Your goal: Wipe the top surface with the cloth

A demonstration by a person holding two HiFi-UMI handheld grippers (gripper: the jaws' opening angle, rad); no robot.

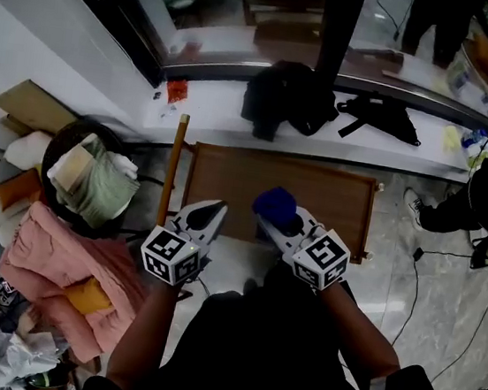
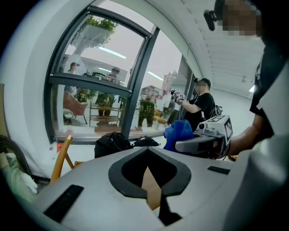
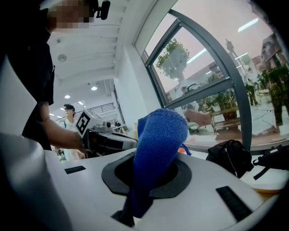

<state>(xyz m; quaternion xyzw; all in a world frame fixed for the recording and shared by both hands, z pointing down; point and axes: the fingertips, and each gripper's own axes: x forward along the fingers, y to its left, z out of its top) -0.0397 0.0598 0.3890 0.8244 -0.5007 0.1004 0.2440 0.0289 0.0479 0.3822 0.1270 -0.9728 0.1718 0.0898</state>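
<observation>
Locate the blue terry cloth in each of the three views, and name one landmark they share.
Head view: blue terry cloth at centre, at the right gripper tip, above the brown wooden table.
Left gripper view: right of centre, in front of the window.
Right gripper view: centre, clamped between the jaws.
Shared landmark: black bag on the white ledge.

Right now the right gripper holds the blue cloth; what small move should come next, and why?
Probably lower the right gripper so the blue cloth presses onto the near part of the brown table top. Its fingers are shut on the cloth, which looks held just above the wood, not spread on it. The left gripper is empty beside it.
</observation>
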